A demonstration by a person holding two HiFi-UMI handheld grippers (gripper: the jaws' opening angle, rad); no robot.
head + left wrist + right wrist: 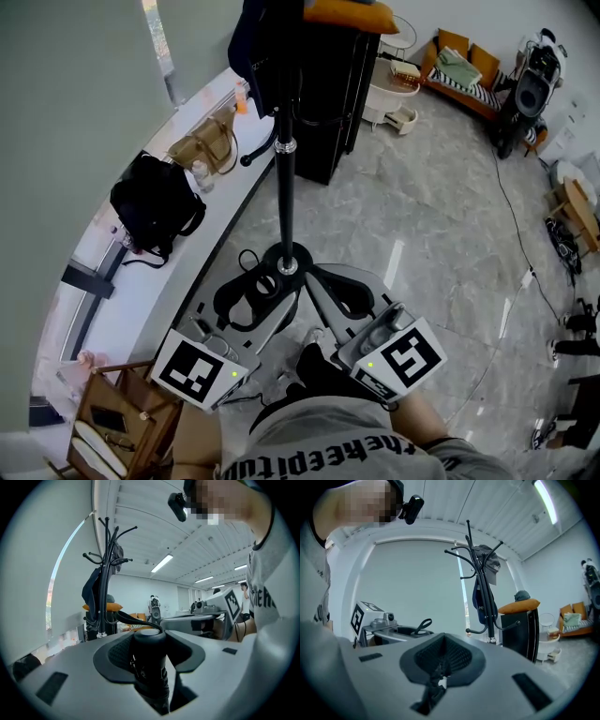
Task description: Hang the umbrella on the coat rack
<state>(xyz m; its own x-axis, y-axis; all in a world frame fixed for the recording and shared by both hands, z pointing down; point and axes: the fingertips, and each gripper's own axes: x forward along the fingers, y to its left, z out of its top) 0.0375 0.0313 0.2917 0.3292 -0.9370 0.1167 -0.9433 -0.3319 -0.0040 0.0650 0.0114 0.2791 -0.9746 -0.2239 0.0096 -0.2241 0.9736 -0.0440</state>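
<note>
Left gripper (150, 641) is clenching the black cylindrical folding umbrella (151, 667). Right gripper (440, 663) is sitting closed. Advised: lift its thin black strap loop (125, 616) squarely over a hook of the black metal coat rack (107, 573).

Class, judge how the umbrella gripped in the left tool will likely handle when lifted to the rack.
The umbrella looks fairly stiff: it stands straight, clamped in the left tool. Its thin strap curves loosely, so it will likely flop and sway when moved.
</note>
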